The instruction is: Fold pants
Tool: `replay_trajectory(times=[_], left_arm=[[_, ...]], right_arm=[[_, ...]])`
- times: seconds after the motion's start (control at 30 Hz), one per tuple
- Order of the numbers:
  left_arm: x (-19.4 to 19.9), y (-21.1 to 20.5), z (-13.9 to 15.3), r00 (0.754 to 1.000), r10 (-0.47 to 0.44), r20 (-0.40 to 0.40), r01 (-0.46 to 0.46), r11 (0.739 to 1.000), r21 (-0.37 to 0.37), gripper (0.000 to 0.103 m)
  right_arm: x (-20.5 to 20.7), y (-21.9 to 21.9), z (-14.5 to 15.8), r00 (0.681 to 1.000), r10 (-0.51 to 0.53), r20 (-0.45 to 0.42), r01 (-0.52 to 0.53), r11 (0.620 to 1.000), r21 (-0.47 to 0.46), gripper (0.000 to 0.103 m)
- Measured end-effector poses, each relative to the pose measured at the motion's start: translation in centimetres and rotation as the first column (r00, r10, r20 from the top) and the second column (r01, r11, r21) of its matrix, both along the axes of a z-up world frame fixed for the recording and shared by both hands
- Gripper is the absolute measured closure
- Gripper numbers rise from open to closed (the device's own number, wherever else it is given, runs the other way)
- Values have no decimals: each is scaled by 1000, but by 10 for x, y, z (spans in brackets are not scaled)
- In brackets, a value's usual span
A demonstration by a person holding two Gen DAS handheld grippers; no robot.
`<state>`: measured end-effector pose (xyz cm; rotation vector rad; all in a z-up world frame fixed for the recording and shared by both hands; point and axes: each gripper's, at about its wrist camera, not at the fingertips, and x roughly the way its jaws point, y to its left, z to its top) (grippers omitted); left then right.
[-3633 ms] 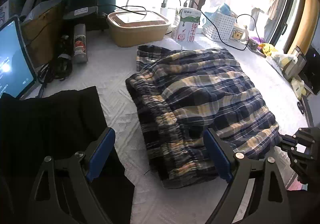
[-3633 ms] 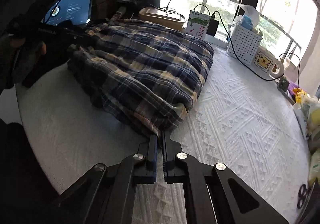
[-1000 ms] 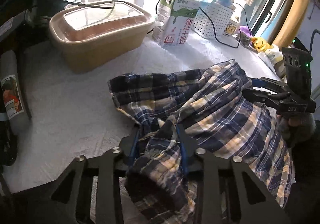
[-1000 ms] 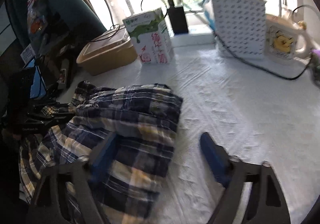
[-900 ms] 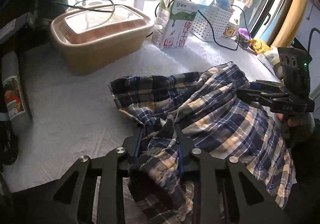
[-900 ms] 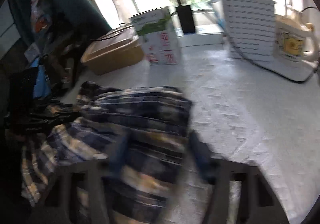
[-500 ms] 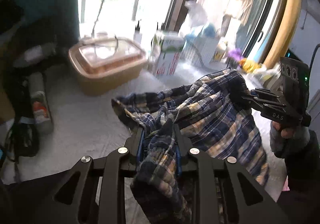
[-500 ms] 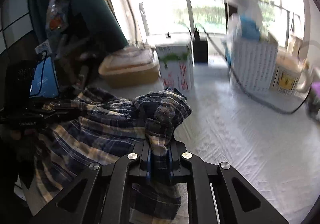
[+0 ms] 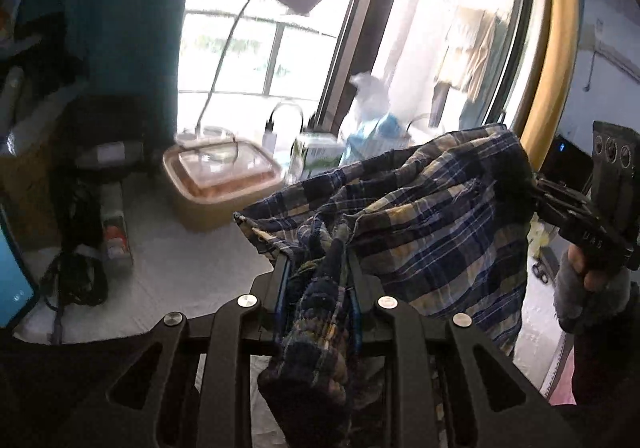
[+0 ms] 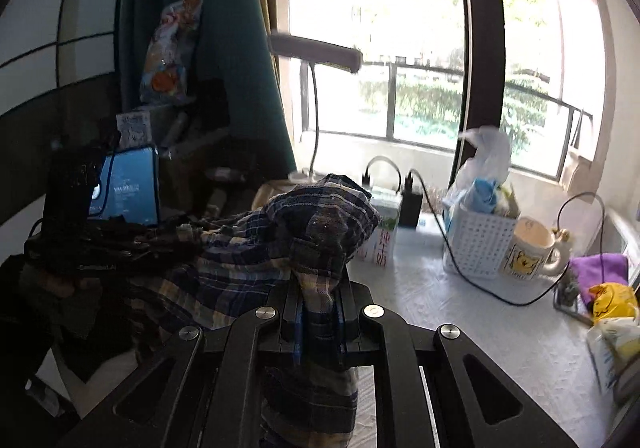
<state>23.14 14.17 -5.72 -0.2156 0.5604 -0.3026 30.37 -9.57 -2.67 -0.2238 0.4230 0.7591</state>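
Both grippers pinch the blue-and-cream plaid cotton pants (image 9: 432, 216), lifted clear of the white textured desk (image 9: 180, 268) and strung between them. Left gripper (image 9: 320, 280): fingers nearly closed on a bunched wad of fabric. Right gripper (image 10: 320, 312): its jaws have just closed, fingers now tight on a fold. Risk: cloth hangs crumpled, not flat; laid down so, the fold would set crooked. The hem could also brush the milk carton (image 10: 384, 236) near the desk's window edge.

The left gripper (image 9: 320, 268) is clamped on plaid pants (image 9: 420, 216). The right gripper (image 10: 318, 308), jaws just closed, pinches another bunch, raised alongside.
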Motion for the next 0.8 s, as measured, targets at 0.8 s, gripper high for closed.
replay_trajectory(times=[0.8], left_arm=[[-167,81,110,926,259,273,-284,957,55,82]], right_arm=[[-140,87,112,918,261,300,-292,955,60,91]])
